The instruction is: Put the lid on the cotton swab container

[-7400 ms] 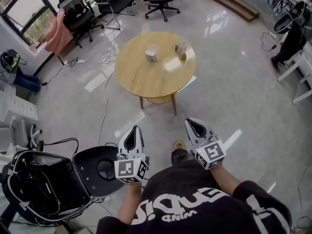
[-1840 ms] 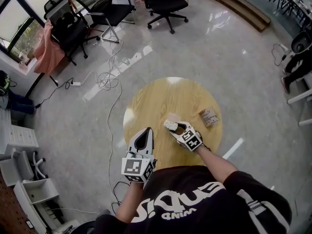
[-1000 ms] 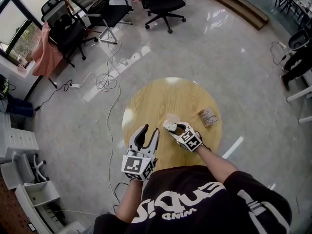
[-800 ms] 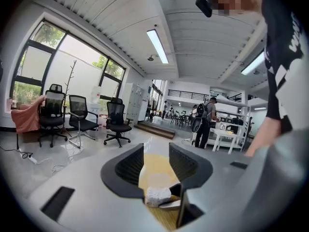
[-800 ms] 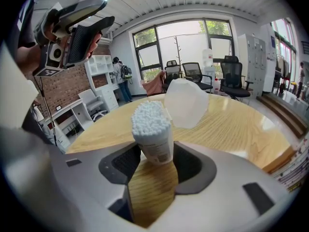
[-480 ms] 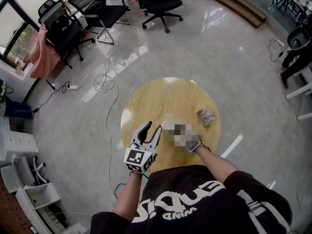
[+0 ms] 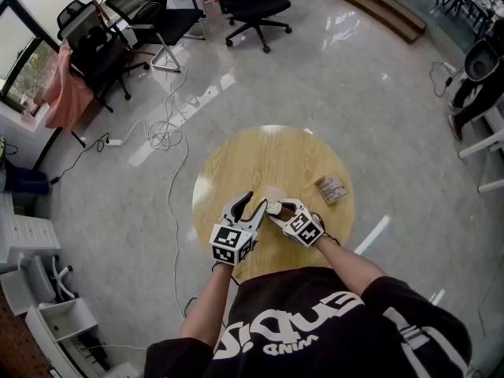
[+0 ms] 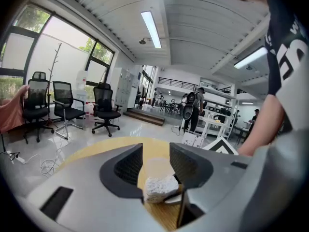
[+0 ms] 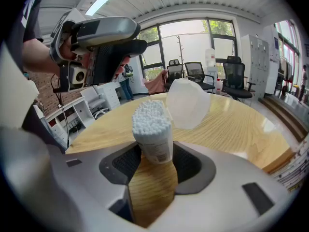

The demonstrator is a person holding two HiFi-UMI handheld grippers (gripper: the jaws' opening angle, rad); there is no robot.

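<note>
The right gripper (image 9: 153, 159) is closed on the lower part of the cotton swab container (image 9: 153, 129), one jaw against each side. The container stands upright on the round wooden table (image 7: 268, 152) with its white swab tips bare at the top. In the head view it sits toward the table's 6 o'clock edge, close to the person. This grip and this spot are the same as a second ago.

The lid (image 9: 188, 103), a cloudy translucent cap, rests tilted on the table. In the right gripper view it is at 1 o'clock of the container, just behind it, and whether the two touch cannot be told. It is not on the container.

The left gripper (image 7: 253, 204) is what has changed. A second ago it hung over the table's 8 o'clock edge, well apart from the container. Now it has come in and lower, and lies at 9 o'clock of the container, just beside it, with its tips pointing toward the swab tips and the lid. Its jaws stand wide apart and have just opened a touch further. They hold nothing. In its own view the swab tips and the pale lid show through the gap, untouched by either pad.

A small packet (image 7: 331, 187) lies at the table's 3 o'clock side, where it was before.
</note>
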